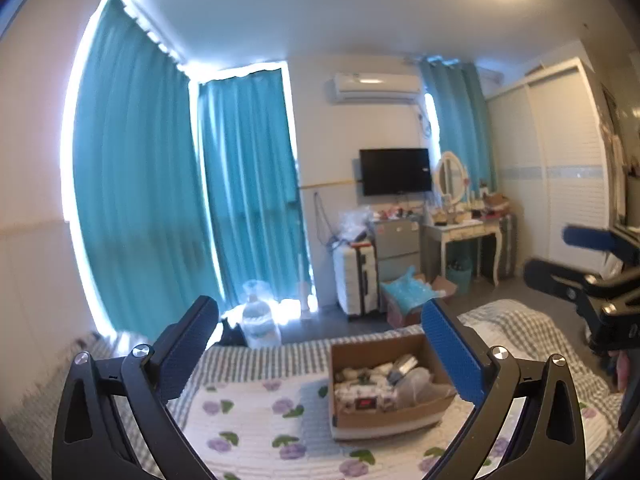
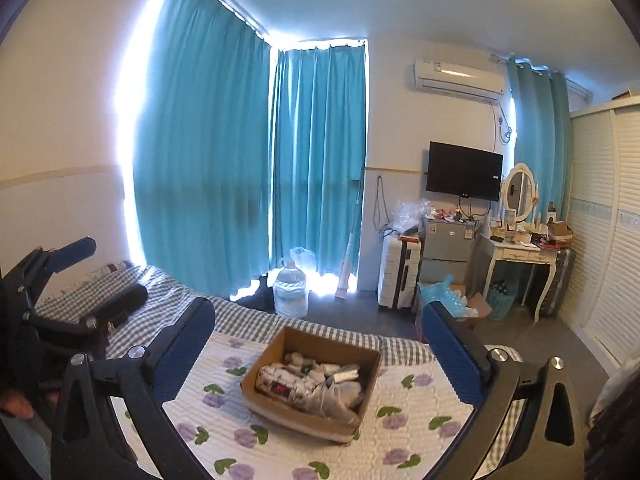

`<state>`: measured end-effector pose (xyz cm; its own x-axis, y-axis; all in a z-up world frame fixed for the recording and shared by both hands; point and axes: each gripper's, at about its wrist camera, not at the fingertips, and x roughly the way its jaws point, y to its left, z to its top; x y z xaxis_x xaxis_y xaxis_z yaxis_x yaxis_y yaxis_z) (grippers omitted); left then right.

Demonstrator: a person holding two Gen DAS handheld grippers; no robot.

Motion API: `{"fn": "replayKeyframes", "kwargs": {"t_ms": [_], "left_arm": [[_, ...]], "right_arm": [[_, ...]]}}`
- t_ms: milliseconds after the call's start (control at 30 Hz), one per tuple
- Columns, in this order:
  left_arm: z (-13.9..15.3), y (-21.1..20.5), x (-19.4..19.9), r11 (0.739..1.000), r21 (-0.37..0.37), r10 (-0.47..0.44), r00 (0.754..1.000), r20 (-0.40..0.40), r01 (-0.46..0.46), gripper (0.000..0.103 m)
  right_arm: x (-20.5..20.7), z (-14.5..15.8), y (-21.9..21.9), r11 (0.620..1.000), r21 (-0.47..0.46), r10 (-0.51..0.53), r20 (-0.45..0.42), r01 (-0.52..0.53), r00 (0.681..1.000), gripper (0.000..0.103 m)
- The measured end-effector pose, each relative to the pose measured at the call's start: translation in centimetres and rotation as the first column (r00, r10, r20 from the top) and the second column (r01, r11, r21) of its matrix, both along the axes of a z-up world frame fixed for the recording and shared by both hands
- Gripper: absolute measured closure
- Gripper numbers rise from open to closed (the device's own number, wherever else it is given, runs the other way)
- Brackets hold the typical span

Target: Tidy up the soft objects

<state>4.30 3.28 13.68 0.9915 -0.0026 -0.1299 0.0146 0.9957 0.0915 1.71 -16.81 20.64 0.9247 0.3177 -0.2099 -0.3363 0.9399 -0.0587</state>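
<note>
Fingers of both grippers stand spread wide with nothing between them. On the left gripper (image 1: pixel 320 344) the blue pad of one finger (image 1: pixel 452 352) faces the camera, while the other finger (image 1: pixel 188 344) shows mostly its dark side. The right gripper (image 2: pixel 316 352) hovers just the same above the bed (image 2: pixel 400 432), and its lower frame is cut off by the picture's edge.

Between the fingers of each view sits an open cardboard box (image 2: pixel 312 384) on a white quilt with purple flowers (image 1: pixel 248 420). Inside the box lies a jumble of soft things (image 2: pixel 316 382): a rolled patterned cloth with a red label (image 2: pixel 286 384), some pale rolled pieces and a crumpled clear bag. Single items are hard to tell apart, and the near wall of the box hides the bottom layer.

In the left wrist view the right gripper enters from the right edge, blurred and half cut off. The right wrist view catches the left gripper at the left edge, with a bit of the person's hand (image 2: pixel 16 402) just visible in the corner.

Beyond the bed stand teal curtains (image 2: pixel 208 152), a water jug (image 2: pixel 290 290), a white suitcase (image 2: pixel 398 276), a wall television (image 2: pixel 464 170) and a cluttered desk with an oval mirror (image 2: pixel 520 250); the small things there are too tiny to name.
</note>
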Motion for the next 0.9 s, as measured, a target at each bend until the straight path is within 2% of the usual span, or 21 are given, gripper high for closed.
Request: {"fn": "replayKeyframes", "kwargs": {"t_ms": [67,167,267,367,567,733,900], "left_arm": [[-2.4,0.9,0.2,0.998,-0.056,0.009,1.000,-0.019,-0.010,0.000],[-6.0,1.8,1.3,0.994,-0.107,0.014,0.998,-0.054,-0.020,0.000],[-9.7,2.0,2.8,0.995,-0.084,0.041,0.993,-0.112,-0.051,0.000],[-12.0,2.3,4.0,0.994,-0.086,0.060,0.985,-0.161,-0.075,0.000],[-13.6,2.2,4.4,0.995,-0.056,0.070,0.978,-0.196,-0.082,0.000],[-13.7,2.3,4.2,0.995,-0.061,0.070,0.977,-0.200,-0.084,0.000],[-14.1,2.4,4.3,0.995,-0.060,0.068,0.976,-0.208,-0.082,0.000]], "right_arm": [[-0.7,-2.2,-0.2,1.000,-0.003,-0.010,0.020,0.010,1.000,0.000],[-0.1,-6.3,-0.3,0.999,0.041,-0.027,0.049,0.025,0.998,0.000],[1.8,-9.7,0.3,0.998,0.044,-0.037,0.028,0.036,0.999,0.000],[3.4,-12.6,1.4,0.999,0.015,-0.036,-0.001,0.036,0.999,0.000],[5.1,-16.3,2.5,0.999,0.003,-0.048,-0.047,0.048,0.998,0.000],[6.0,-17.4,2.1,0.998,0.006,-0.061,-0.103,0.062,0.993,0.000],[6.1,-17.7,2.1,0.997,0.001,-0.080,-0.122,0.081,0.989,0.000]]}}
